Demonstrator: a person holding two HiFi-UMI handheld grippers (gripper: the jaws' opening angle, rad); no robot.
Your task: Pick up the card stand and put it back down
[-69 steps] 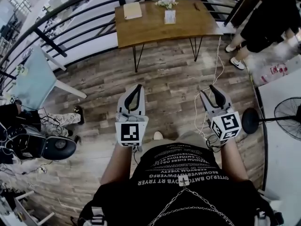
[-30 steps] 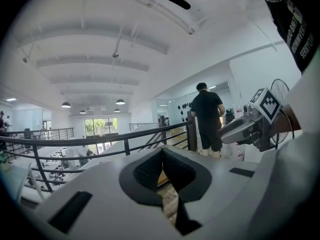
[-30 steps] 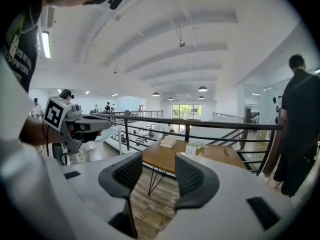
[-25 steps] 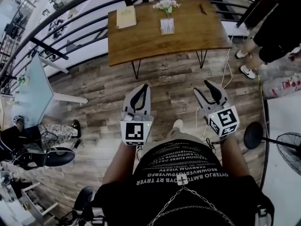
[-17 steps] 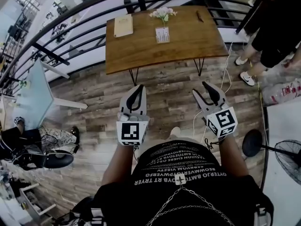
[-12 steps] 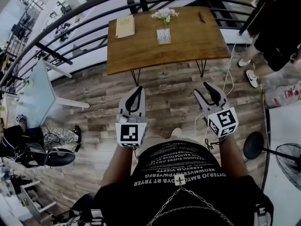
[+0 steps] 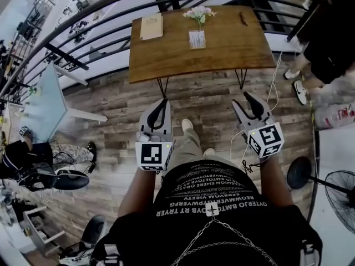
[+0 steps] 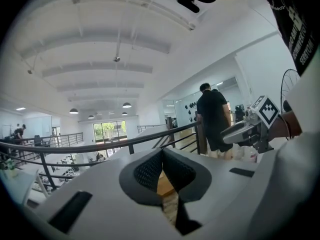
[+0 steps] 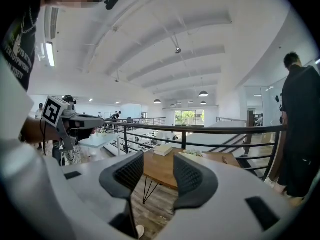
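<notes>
while wooden table [image 7: 233,43] lies well ahead, approach in hand: card stand [image 7: 197,39] on it at 12 o'clock; left gripper [image 7: 162,102] jaws together, right gripper [image 7: 244,100] jaws apart, both empty; next, walk closer, reach stand

A warm brown wood grain is being shown by the counter [image 7: 233,49]. The card stand [image 7: 197,39] is being seen as white with faint grey print, the flowers [image 7: 199,13] as white and pale green, and the booklet [image 7: 151,26] as cream. The floor [image 7: 205,101] is being patterned by grey-brown planks. The railing [image 9: 200,129] is being rendered in black. The left gripper [image 7: 164,102] and right gripper [image 7: 248,96] are being shown in light grey, their fingers [image 9: 125,176] being faced with a dark grey dotted texture and their marker cubes [image 7: 153,155] being covered in black-and-white squares. A black shirt [image 7: 213,198] with white lettering is being worn.
</notes>
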